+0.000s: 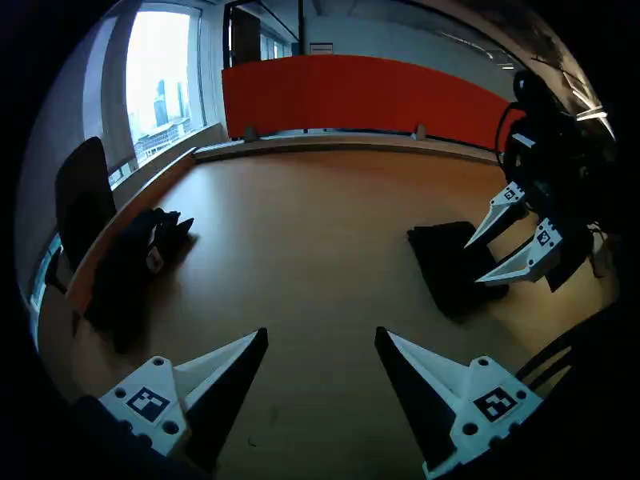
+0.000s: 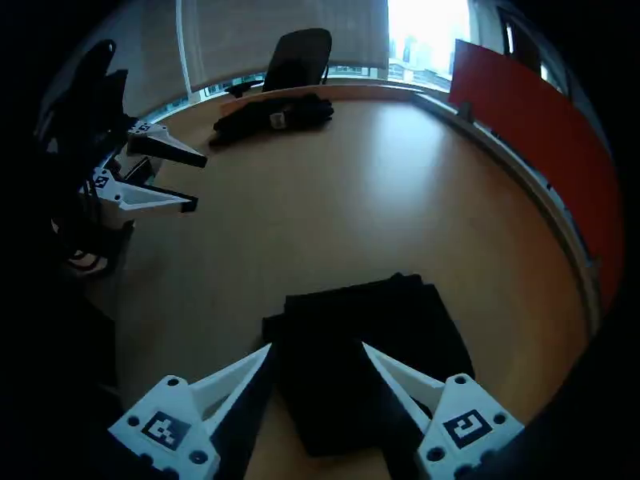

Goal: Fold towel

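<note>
Black towel (image 2: 376,336) lies folded on the table (image 2: 360,184). Left gripper (image 1: 320,332) and right gripper (image 2: 316,348): fingers apart, empty. Recommend pinching one edge squarely.

The towel (image 2: 372,360) is black, folded into a compact rectangle; it lies flat on the wooden worktop (image 2: 336,208), edges slightly uneven.

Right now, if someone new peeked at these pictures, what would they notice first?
Probably the bright orange-red wall panel standing along the far edge of the wooden table. Next, the black towel lying flat on that table, right in front of the right gripper, whose white fingers are spread open. A second dark heap sits by the office chair on the window side.
</note>
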A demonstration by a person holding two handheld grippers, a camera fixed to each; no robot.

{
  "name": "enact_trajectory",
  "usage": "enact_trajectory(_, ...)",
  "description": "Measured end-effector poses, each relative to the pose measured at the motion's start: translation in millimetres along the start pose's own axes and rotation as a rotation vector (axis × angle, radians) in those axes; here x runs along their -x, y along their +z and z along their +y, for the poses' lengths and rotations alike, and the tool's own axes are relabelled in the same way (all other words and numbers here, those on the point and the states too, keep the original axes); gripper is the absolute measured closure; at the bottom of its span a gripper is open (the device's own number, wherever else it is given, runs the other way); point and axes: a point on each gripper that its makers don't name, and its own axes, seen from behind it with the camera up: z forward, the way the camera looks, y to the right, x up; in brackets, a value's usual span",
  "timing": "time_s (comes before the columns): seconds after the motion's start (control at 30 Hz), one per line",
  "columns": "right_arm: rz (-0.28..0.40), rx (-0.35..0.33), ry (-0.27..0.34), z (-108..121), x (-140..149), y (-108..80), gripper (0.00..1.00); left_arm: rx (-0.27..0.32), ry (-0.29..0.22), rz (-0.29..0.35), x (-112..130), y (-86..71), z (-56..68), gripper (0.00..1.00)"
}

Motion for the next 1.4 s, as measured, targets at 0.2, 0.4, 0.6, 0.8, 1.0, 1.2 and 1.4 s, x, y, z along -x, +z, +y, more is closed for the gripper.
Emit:
enact_trajectory(0.2, 0.007, 0.029, 0.017, 4, 4, -4.7, 0.31, 0.005, 0.006, 0.001, -2, 1.4, 1.6, 0.00)
enact_trajectory(0.4, 0.005, 0.061, 0.044, 6, 14, -12.0, 0.31, 0.006, 0.012, 0.005, -4, 1.6, 2.1, 0.00)
enact_trajectory(0.6, -0.005, 0.101, 0.081, 8, 32, -21.0, 0.31, 0.008, 0.016, 0.007, -6, 2.5, 2.2, 0.00)
enact_trajectory(0.8, -0.019, 0.135, 0.122, 8, 52, -32.3, 0.31, 0.014, 0.019, 0.005, -7, 2.7, 3.2, 0.00)
enact_trajectory(1.0, -0.029, 0.159, 0.156, 7, 68, -39.8, 0.31, 0.017, 0.029, 0.006, -8, 2.2, 4.4, 0.00)
enact_trajectory(1.2, -0.033, 0.178, 0.173, 5, 76, -41.2, 0.31, 0.020, 0.032, 0.005, -7, 1.9, 5.5, 0.00)
enact_trajectory(1.4, -0.045, 0.183, 0.193, -1, 87, -35.6, 0.31, 0.019, 0.035, 0.005, -7, 1.9, 6.3, 0.00)
